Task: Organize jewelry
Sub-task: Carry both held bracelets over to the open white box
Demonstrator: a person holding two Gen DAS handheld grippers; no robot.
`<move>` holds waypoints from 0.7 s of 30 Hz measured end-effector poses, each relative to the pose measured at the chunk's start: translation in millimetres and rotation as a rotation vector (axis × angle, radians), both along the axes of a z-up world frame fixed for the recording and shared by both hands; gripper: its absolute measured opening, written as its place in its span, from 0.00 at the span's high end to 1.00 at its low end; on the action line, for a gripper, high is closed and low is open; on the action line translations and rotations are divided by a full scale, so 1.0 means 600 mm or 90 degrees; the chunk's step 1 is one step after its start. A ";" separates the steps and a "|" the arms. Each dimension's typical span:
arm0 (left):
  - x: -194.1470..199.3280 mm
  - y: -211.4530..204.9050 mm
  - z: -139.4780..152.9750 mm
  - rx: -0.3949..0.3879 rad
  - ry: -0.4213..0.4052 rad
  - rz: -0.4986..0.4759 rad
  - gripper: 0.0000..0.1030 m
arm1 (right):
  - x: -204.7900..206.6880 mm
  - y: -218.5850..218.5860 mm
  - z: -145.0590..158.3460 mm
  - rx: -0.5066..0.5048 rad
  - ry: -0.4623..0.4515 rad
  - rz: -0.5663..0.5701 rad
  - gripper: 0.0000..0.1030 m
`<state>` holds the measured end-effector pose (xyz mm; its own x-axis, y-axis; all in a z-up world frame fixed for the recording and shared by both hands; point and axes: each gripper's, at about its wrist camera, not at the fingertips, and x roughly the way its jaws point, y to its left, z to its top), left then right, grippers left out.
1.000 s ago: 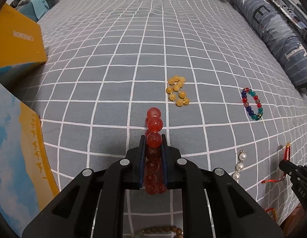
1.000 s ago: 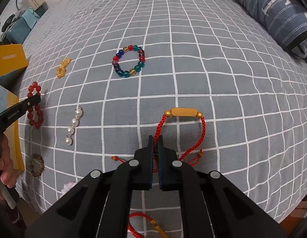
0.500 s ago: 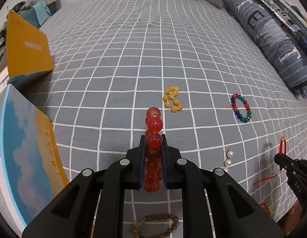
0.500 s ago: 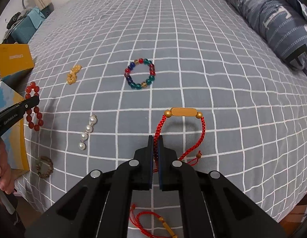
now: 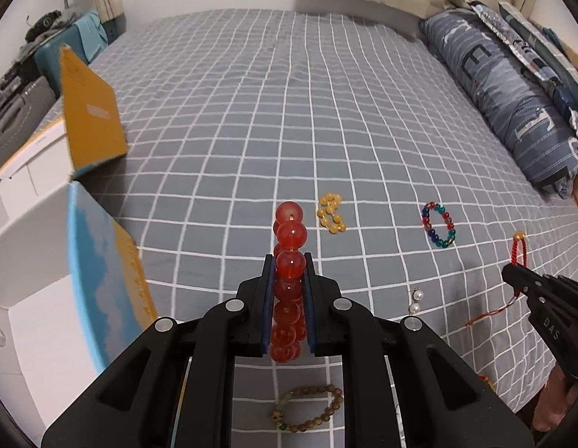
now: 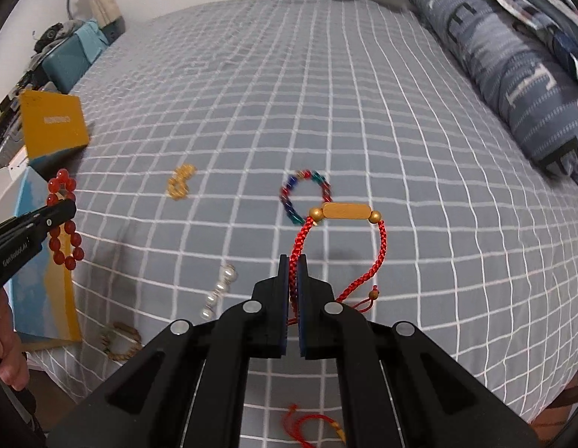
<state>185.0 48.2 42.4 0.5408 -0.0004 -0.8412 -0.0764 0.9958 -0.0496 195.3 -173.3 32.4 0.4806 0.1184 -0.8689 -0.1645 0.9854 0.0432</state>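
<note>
My left gripper (image 5: 288, 261) is shut on a red bead bracelet (image 5: 291, 233) and holds it up above the grey checked bed; it also shows in the right wrist view (image 6: 63, 220). My right gripper (image 6: 293, 261) is shut on a red cord bracelet with a gold bar (image 6: 346, 212), lifted off the bed. An open white box (image 5: 35, 298) with a blue and yellow lid stands at the left of the left wrist view.
On the bedspread (image 5: 289, 112) lie a yellow bead bracelet (image 5: 330, 213), a multicoloured bead bracelet (image 5: 440, 229), a pearl strand (image 6: 218, 291), a brown wooden bracelet (image 5: 307, 408) and another red cord bracelet (image 6: 315, 422). A yellow box (image 5: 89, 112) is at left, pillows (image 5: 512, 104) at right.
Both grippers have risen and pulled back from the bed with their bracelets; more of the bed and the white box shows now.
</note>
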 end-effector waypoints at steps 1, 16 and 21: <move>-0.004 0.005 0.007 0.000 -0.004 0.002 0.87 | 0.001 0.006 0.006 0.001 -0.006 0.004 0.97; -0.069 0.086 0.093 0.004 -0.050 0.044 0.87 | -0.001 0.154 0.088 0.008 -0.069 0.087 0.97; -0.096 0.119 0.117 0.007 -0.064 0.064 0.87 | -0.011 0.214 0.104 0.016 -0.082 0.123 0.97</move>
<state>127.3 119.4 112.7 0.6188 0.0669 -0.7827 -0.1711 0.9839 -0.0511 188.8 -44.7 95.0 0.5532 0.2397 -0.7978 -0.3552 0.9342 0.0344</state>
